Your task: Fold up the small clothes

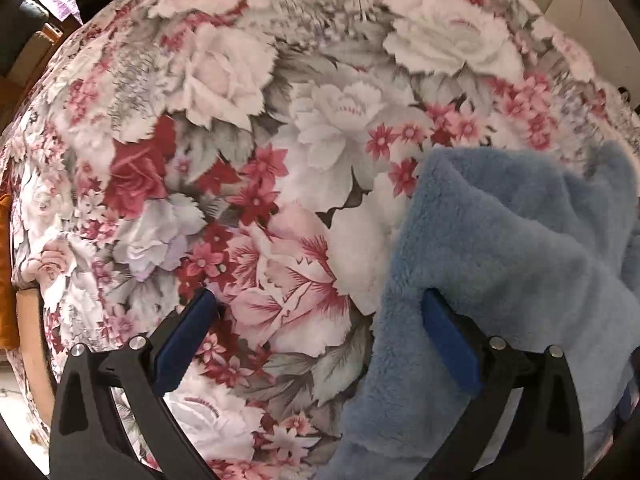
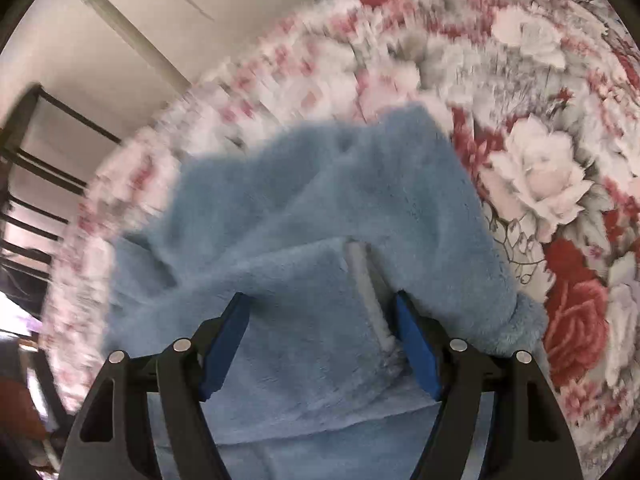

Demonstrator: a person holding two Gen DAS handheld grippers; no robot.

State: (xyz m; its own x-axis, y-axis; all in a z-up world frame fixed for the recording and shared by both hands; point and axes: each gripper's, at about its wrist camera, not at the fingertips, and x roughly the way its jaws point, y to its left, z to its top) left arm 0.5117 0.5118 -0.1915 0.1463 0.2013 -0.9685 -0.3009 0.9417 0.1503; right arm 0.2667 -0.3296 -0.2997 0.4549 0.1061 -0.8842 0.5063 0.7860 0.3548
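Blue fleece garment [image 2: 304, 216] lies crumpled on the floral bedspread [image 1: 224, 128], its white zipper strip [image 2: 366, 292] showing. Right tool [image 2: 322, 300] spread wide above the fleece, nothing pinched. Left tool [image 1: 318, 300] also spread, over bare bedspread; garment at its 3 o'clock, behind the right-hand finger.

A floral blanket [image 1: 248, 128] (white, grey and red roses) covers the bed surface. Past its edge stand a cream wall [image 2: 80, 40] and dark metal rails [image 2: 36, 168], with an orange cloth [image 1: 6, 264] alongside
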